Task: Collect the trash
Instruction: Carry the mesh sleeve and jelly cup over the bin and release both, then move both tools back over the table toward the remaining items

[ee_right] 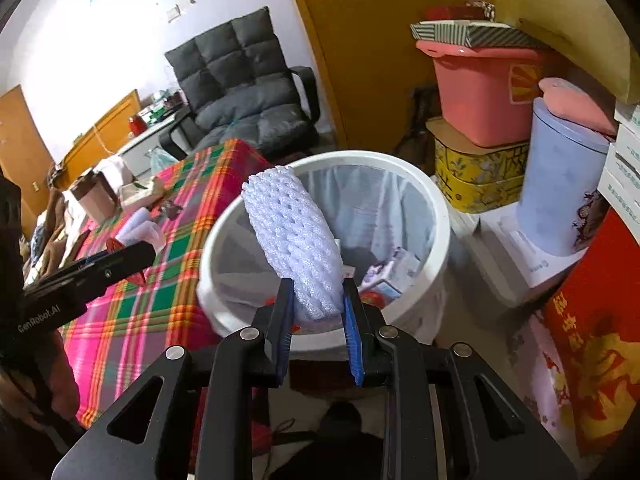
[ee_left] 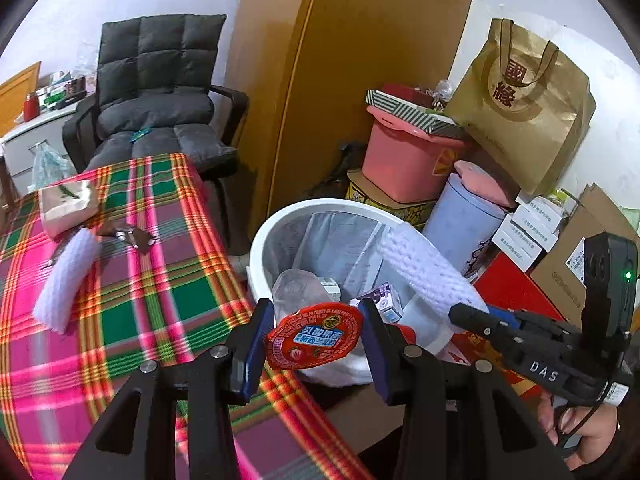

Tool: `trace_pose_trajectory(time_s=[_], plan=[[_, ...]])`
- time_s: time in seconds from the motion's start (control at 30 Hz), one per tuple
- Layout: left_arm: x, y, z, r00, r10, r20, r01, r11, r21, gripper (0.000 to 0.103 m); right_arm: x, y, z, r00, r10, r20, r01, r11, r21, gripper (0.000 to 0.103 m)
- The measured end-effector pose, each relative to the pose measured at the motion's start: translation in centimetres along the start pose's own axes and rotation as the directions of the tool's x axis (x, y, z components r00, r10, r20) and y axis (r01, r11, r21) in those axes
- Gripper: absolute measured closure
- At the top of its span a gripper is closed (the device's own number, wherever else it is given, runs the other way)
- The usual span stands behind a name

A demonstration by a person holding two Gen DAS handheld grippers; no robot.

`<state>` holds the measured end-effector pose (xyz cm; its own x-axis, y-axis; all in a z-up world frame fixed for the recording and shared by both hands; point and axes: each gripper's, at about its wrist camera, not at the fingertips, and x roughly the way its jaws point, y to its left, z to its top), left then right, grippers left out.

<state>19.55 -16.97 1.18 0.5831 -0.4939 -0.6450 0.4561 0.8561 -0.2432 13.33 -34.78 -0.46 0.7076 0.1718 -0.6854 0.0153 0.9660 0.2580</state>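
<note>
Both hand-held grippers are clenched on trash: the left hand-held gripper (ee_left: 316, 338) grasps a red jelly cup (ee_left: 314, 336), the right hand-held gripper (ee_right: 318, 312) a white foam net (ee_right: 294, 240), both held over the white bin (ee_right: 436, 216) beside the plaid tabletop (ee_left: 132, 280) edge.

A glossy foil lid (ee_left: 314, 334) is shining; a rough white foam net (ee_right: 294, 242) is showing open mesh; the woven plaid cloth (ee_left: 132, 280) is looking matt; the smooth plastic bin (ee_right: 436, 216) is gleaming.
</note>
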Motion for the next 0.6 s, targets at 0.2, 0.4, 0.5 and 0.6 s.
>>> trace_pose_trajectory(time_s=[0.2,0.4,0.5,0.6], plan=[[2.8,-0.2,0.7,0.999,-0.024,-0.032,0.024,1.0,0.01,0.059,1.1,-0.9,0.4,0.999,-0.028,-0.029,0.028,1.0,0.002,0.075],[5.3,-0.1,0.9,0.998,-0.022,-0.061,0.022,1.0,0.003,0.059,2.3,-1.4,0.8,0.998,-0.036,-0.051,0.036,0.999,-0.003,0.069],[5.7,0.2,1.0,0.998,-0.022,-0.055,0.022,1.0,-0.007,0.052,2.4,-1.4,0.8,0.999,-0.03,-0.042,0.029,1.0,-0.003,0.054],[5.4,0.3,1.1,0.999,-0.019,-0.039,0.019,1.0,-0.006,0.05,2.2,-1.3,0.8,0.999,-0.024,-0.029,0.024,1.0,-0.013,0.049]])
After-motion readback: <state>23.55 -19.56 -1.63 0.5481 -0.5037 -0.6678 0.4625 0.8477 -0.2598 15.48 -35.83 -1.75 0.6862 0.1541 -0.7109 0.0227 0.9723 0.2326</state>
